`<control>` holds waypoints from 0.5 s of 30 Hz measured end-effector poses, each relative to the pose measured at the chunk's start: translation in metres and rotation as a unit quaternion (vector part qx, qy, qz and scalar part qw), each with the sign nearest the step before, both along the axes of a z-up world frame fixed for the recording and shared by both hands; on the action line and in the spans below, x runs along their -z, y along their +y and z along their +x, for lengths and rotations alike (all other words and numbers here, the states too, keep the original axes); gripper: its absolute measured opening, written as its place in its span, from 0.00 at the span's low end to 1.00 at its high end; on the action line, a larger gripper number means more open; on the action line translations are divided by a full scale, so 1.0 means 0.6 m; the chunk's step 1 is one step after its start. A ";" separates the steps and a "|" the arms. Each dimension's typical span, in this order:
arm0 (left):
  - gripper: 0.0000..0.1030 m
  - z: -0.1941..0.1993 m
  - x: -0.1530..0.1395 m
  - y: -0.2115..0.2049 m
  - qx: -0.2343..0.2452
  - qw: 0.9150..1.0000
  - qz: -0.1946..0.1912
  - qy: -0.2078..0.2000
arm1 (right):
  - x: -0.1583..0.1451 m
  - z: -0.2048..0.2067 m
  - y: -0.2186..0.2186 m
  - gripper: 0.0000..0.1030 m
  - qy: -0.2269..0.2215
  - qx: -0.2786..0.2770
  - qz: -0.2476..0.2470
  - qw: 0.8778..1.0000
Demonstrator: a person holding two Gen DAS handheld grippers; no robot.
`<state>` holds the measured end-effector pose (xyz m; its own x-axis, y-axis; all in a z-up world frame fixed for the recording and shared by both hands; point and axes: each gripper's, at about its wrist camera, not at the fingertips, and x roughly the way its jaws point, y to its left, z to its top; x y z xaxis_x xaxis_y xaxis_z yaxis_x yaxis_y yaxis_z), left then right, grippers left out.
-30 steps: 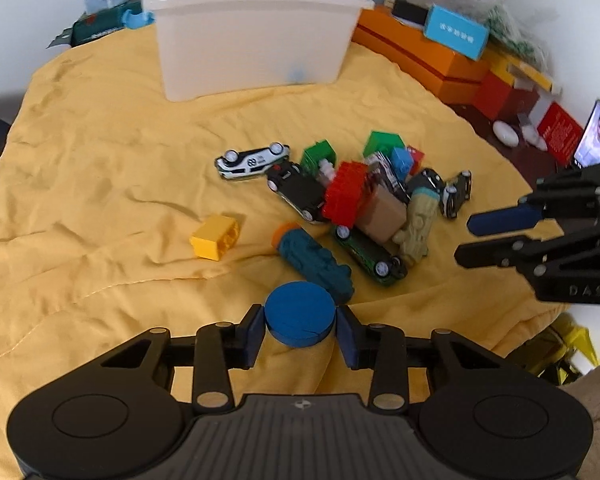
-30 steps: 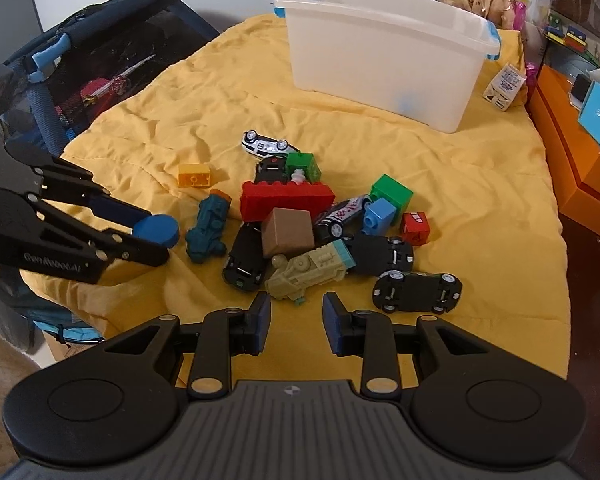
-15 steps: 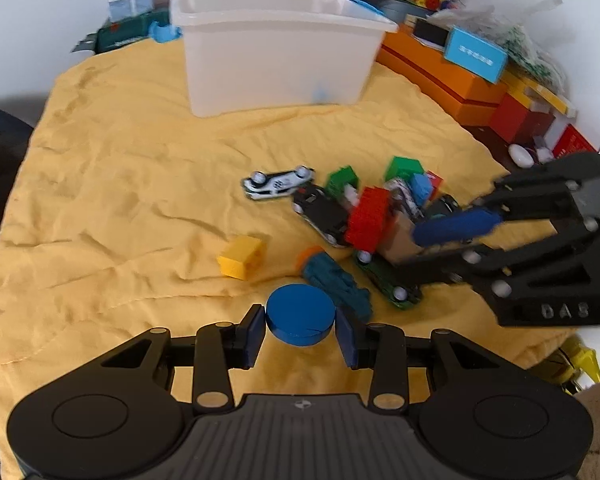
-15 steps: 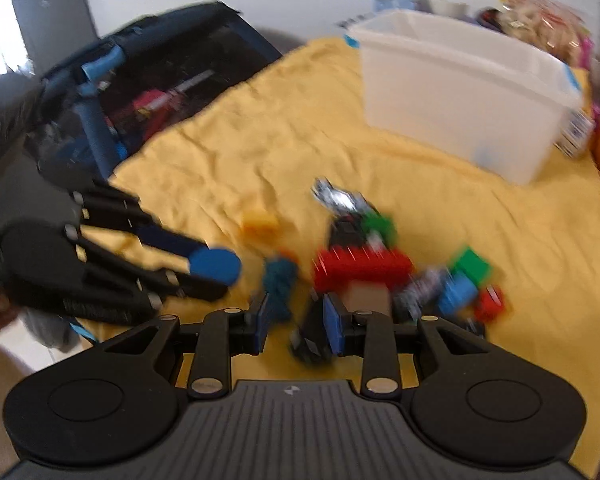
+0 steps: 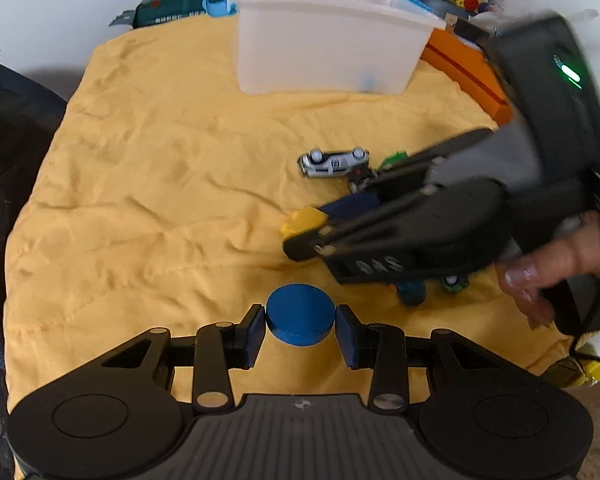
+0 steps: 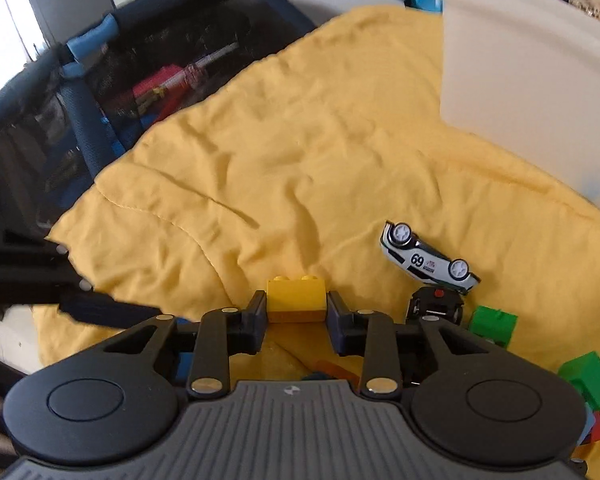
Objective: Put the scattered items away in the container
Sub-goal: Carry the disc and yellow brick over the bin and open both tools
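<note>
My left gripper (image 5: pixel 301 330) is shut on a blue round disc (image 5: pixel 301 314) and holds it above the yellow cloth (image 5: pixel 160 184). My right gripper (image 6: pixel 297 314) has its fingers on both sides of a yellow brick (image 6: pixel 296 296) that rests on the cloth; in the left wrist view the right gripper (image 5: pixel 300 228) reaches in from the right over that brick (image 5: pixel 304 220). The white container (image 5: pixel 324 36) stands at the back of the cloth. A white toy car (image 6: pixel 428 262) lies overturned to the right of the brick.
Green blocks (image 6: pixel 494 322) and a black toy car (image 6: pixel 436 306) lie right of my right gripper. A dark mesh playpen (image 6: pixel 80 112) borders the cloth's left side. Orange boxes (image 5: pixel 468 76) and clutter stand at the back right.
My right gripper has swung left from the toy pile to the yellow brick and now brackets it. My left gripper still holds the blue disc, shifted a little left.
</note>
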<state>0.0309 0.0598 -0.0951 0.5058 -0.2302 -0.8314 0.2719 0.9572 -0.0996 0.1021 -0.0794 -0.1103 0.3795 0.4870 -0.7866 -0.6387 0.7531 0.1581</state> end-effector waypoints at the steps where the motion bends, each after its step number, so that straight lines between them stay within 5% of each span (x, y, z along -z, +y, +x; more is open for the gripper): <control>1: 0.41 0.003 -0.004 0.000 0.001 1.000 0.000 -0.004 | -0.008 -0.005 -0.008 0.33 -0.005 0.000 0.002 1.000; 8: 0.41 0.042 -0.049 -0.011 0.015 0.999 -0.022 -0.035 | -0.088 -0.021 -0.129 0.34 -0.058 0.081 0.010 0.995; 15: 0.41 0.158 -0.133 -0.059 0.056 0.992 -0.016 -0.116 | -0.166 0.061 -0.233 0.34 -0.136 0.182 0.005 0.974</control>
